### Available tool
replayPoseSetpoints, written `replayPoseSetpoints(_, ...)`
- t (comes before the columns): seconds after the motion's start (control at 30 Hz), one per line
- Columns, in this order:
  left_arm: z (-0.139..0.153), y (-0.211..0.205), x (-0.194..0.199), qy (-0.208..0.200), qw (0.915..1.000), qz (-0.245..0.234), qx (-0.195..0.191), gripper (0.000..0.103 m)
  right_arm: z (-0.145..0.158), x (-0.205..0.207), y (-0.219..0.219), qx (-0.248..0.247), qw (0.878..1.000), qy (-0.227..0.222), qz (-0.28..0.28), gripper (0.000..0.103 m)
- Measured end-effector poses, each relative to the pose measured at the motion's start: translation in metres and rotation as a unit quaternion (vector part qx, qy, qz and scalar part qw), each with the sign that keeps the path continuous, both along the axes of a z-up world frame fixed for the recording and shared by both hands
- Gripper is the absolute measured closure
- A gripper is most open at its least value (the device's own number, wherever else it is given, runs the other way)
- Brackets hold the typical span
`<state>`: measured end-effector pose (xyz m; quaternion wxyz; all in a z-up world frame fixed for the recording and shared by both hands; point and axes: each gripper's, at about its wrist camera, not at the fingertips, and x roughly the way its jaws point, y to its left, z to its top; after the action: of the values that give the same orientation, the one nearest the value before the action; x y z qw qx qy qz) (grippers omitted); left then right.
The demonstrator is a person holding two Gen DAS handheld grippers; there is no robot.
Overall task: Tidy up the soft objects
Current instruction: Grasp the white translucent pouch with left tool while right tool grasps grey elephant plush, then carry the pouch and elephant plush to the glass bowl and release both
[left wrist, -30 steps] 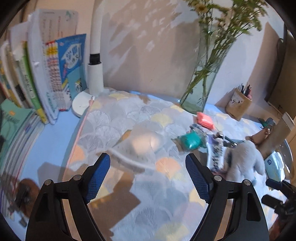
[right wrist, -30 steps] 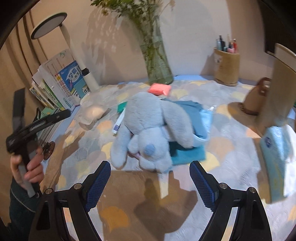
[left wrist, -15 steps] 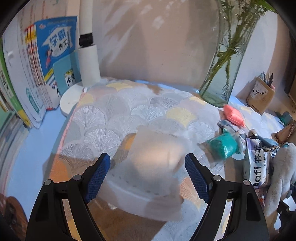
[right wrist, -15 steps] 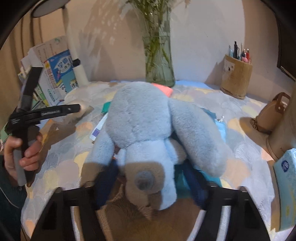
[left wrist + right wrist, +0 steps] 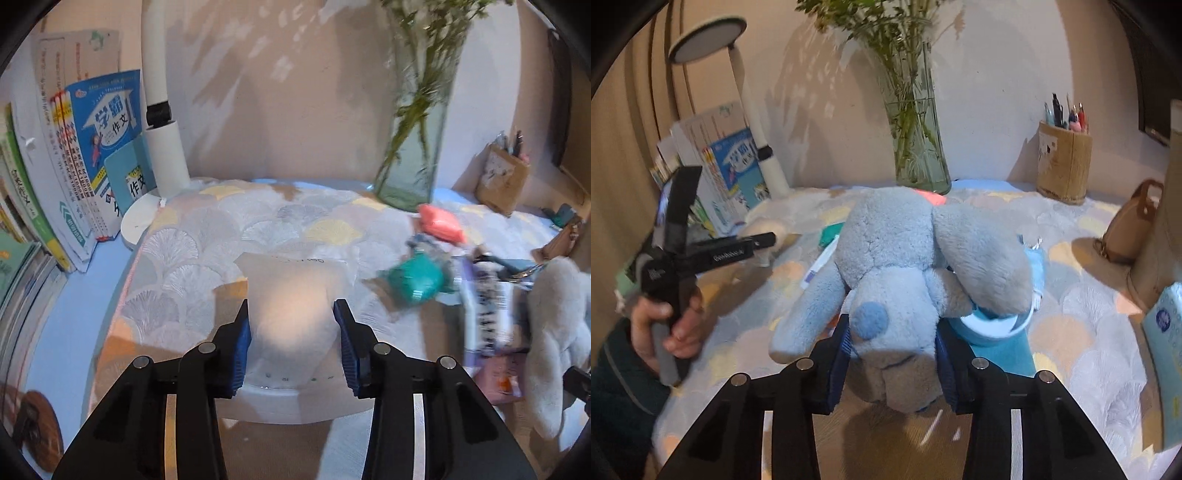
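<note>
Patterned cloth (image 5: 229, 236) — one plush dog (image 5: 905, 273), one white pouch (image 5: 291, 317).

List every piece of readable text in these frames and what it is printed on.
"学霸 作文" on the blue book cover.
"作文" on the smaller teal book leaning in front of it.
Vertical print on the green book spines: too small to read.
Purple-and-white packet: lettering blurred.
White lettering on the left gripper, seen from the right wrist view: blurred.
Pale blue pack: logo only, unreadable.
</note>
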<state>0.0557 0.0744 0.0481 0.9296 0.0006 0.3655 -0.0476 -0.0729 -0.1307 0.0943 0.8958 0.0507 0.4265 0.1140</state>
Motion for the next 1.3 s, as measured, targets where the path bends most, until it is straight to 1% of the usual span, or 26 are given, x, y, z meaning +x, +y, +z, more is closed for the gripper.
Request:
replayPoseSetpoints(0.13, 0.015, -0.016, -0.026, -0.012, 0.9996, -0.022, -0.015, 0.064, 0.012, -0.018, -0.014, 0.043, 0.999, 0.007, 0.001, 0.063)
replayPoseSetpoints(0.2, 0.022, -0.026, -0.042, -0.019, 0.9992, -0.03, -0.017, 0.064, 0.021, -0.03, -0.022, 0.05, 0.999, 0.009, 0.01, 0.063)
replayPoseSetpoints(0.3, 0.022, -0.039, -0.063, -0.02, 0.9984, -0.04, -0.035, 0.064, 0.029, -0.05, -0.033, 0.046, 0.999, 0.012, 0.018, 0.063)
replayPoseSetpoints(0.43, 0.008, -0.053, -0.08, -0.015, 0.9986, -0.041, -0.028, 0.064, 0.029, -0.074, -0.046, 0.027, 0.999, 0.041, 0.01, 0.063)
replayPoseSetpoints(0.47, 0.002, -0.055, -0.081, -0.008, 0.9986, -0.043, -0.031, 0.064, 0.026, -0.079, -0.05, 0.021, 0.999, 0.049, 0.004, 0.062)
replayPoseSetpoints(0.5, -0.001, -0.056, -0.081, -0.004, 0.9986, -0.043, -0.033, 0.064, 0.024, -0.082, -0.052, 0.013, 0.998, 0.057, -0.002, 0.058)
replayPoseSetpoints(0.57, -0.005, -0.056, -0.08, -0.001, 0.9991, -0.035, -0.021, 0.064, 0.019, -0.085, -0.055, -0.003, 0.997, 0.071, -0.012, 0.027)
replayPoseSetpoints(0.6, -0.005, -0.055, -0.081, -0.004, 0.999, -0.037, -0.025, 0.064, 0.019, -0.085, -0.055, -0.004, 0.997, 0.072, -0.013, 0.023)
replayPoseSetpoints(0.63, -0.004, -0.054, -0.082, -0.006, 0.9988, -0.039, -0.028, 0.064, 0.019, -0.085, -0.054, 0.0, 0.997, 0.07, -0.01, 0.021)
replayPoseSetpoints(0.7, -0.005, -0.054, -0.084, -0.007, 0.9988, -0.039, -0.027, 0.064, 0.019, -0.082, -0.051, 0.008, 0.998, 0.065, -0.005, 0.021)
replayPoseSetpoints(0.73, -0.005, -0.055, -0.084, -0.008, 0.9988, -0.041, -0.026, 0.064, 0.017, -0.079, -0.049, 0.004, 0.998, 0.065, -0.008, 0.02)
replayPoseSetpoints(0.8, -0.004, -0.056, -0.086, -0.012, 0.9986, -0.046, -0.026, 0.064, 0.006, -0.068, -0.046, -0.013, 0.996, 0.08, -0.024, 0.02)
replayPoseSetpoints(0.87, -0.004, -0.057, -0.087, -0.013, 0.9984, -0.048, -0.027, 0.064, -0.007, -0.06, -0.049, 0.008, 0.995, 0.097, -0.031, 0.023)
replayPoseSetpoints(0.9, -0.004, -0.056, -0.087, -0.013, 0.9983, -0.049, -0.029, 0.064, -0.012, -0.059, -0.051, 0.021, 0.994, 0.103, -0.036, 0.026)
replayPoseSetpoints(0.93, -0.004, -0.056, -0.087, -0.014, 0.9982, -0.05, -0.03, 0.064, -0.016, -0.057, -0.052, 0.027, 0.993, 0.109, -0.042, 0.036)
replayPoseSetpoints(0.97, -0.004, -0.056, -0.087, -0.013, 0.9982, -0.05, -0.031, 0.064, -0.016, -0.057, -0.053, 0.027, 0.993, 0.105, -0.044, 0.041)
replayPoseSetpoints(1.0, -0.004, -0.056, -0.087, -0.014, 0.9982, -0.049, -0.031, 0.064, -0.015, -0.058, -0.052, 0.029, 0.993, 0.103, -0.041, 0.047)
replayPoseSetpoints(1.03, -0.003, -0.056, -0.087, -0.015, 0.9983, -0.047, -0.031, 0.064, -0.013, -0.06, -0.052, 0.034, 0.993, 0.103, -0.036, 0.056)
replayPoseSetpoints(1.1, 0.001, -0.057, -0.09, -0.019, 0.9982, -0.048, -0.03, 0.064, -0.007, -0.064, -0.052, 0.047, 0.994, 0.093, -0.035, 0.057)
replayPoseSetpoints(1.2, 0.009, -0.061, -0.097, -0.018, 0.9971, -0.055, -0.05, 0.064, 0.009, -0.07, -0.053, 0.065, 0.995, 0.073, -0.029, 0.057)
replayPoseSetpoints(1.27, 0.02, -0.068, -0.103, -0.029, 0.9961, -0.064, -0.052, 0.064, 0.022, -0.073, -0.056, 0.065, 0.996, 0.057, -0.033, 0.057)
replayPoseSetpoints(1.3, 0.031, -0.075, -0.109, -0.04, 0.995, -0.075, -0.053, 0.064, 0.027, -0.074, -0.058, 0.066, 0.996, 0.052, -0.035, 0.057)
